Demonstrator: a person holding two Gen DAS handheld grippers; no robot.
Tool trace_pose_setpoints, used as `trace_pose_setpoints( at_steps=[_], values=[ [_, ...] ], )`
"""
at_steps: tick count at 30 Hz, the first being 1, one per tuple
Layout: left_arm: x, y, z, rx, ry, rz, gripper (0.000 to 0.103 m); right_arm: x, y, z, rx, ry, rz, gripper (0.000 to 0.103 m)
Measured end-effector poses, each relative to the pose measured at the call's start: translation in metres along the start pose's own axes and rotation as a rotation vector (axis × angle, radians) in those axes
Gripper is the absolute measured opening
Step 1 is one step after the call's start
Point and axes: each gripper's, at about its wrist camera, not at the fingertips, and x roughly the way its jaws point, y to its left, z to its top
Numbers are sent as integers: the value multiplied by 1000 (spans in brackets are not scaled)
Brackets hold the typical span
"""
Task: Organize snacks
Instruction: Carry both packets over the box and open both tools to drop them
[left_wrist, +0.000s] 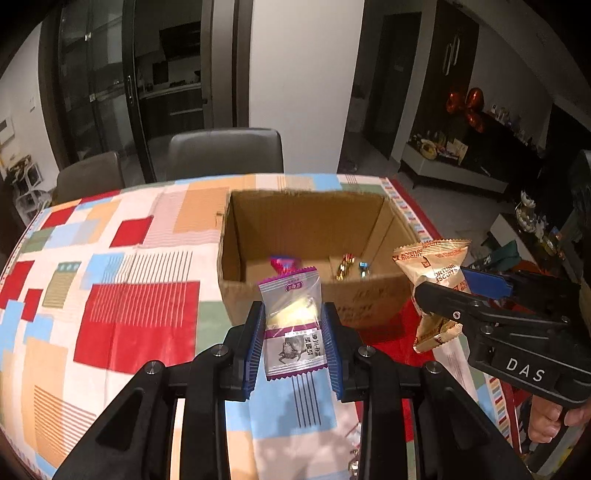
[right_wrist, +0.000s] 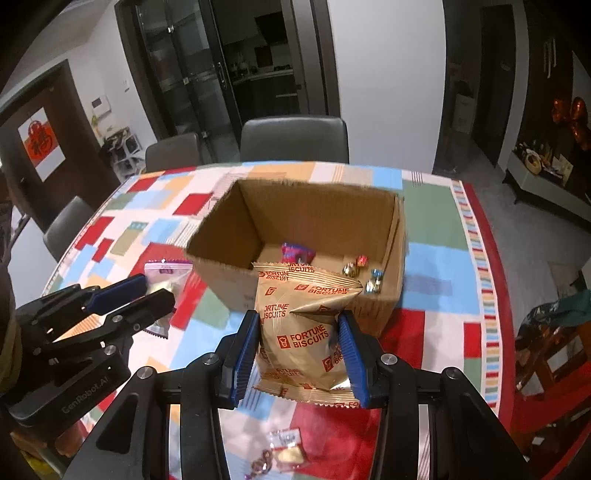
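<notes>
Above the near edge of the patchwork-print tablecloth (left_wrist: 140, 325), in front of the open brown cardboard box (left_wrist: 306, 221), I hold one packet in each tool. My left gripper (left_wrist: 294, 341) is clamped on a clear plastic snack pouch with purple sealed ends (left_wrist: 293, 325); blue pads press both its long sides. Its long axis runs straight away from me toward the box, the far purple end sticking out past my fingertips and tilted up, the printed label end nearest me. My right gripper (right_wrist: 299, 347) is clamped on a gold foil packet printed "FORTUNE BISCUITS" (right_wrist: 301, 325), squeezed and creased at its waist. That packet also runs lengthwise toward the box, its crimped far end up by the near box wall, in front of it, not inside. Both tools point forward at the box and are roughly level, side by side, left one off to the left of the box front, right one near its right corner. My right hand (left_wrist: 550, 417) shows under the right tool's handle. Inside the box, on its floor: a pink-and-blue wrapper (right_wrist: 295, 253) and several small foil-wrapped candies (right_wrist: 364, 273). More small sweets (right_wrist: 284, 450) lie on the cloth below my right gripper.
</notes>
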Motion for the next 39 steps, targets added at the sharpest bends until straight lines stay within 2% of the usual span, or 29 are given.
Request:
trace_pose_setpoints(
  at_steps=[8, 19, 20, 22, 23, 25, 31, 39],
  values=[
    [14, 7, 21, 11, -42, -38, 30, 11, -2, 27, -6, -41, 8, 44],
    [46, 16, 49, 23, -63, -39, 32, 40, -4, 51, -12, -56, -4, 45],
    [47, 16, 50, 24, -61, -40, 34, 41, -4, 51, -16, -61, -10, 45],
    [49, 18, 52, 20, -62, -35, 40, 43, -5, 53, -18, -59, -18, 57],
    [50, 18, 52, 20, -64, -33, 42, 43, -6, 53, -16, -62, -20, 57],
    [47, 21, 51, 24, -71, -22, 46, 42, -7, 52, -18, -68, -28, 57],
    [29, 12, 39, 79, -103, -15, 46, 28, -6, 36, -42, -93, -41, 57],
    [-11, -5, 7, 130, -153, -34, 46, -9, 1, 1, -78, -159, -48, 57]
  ],
)
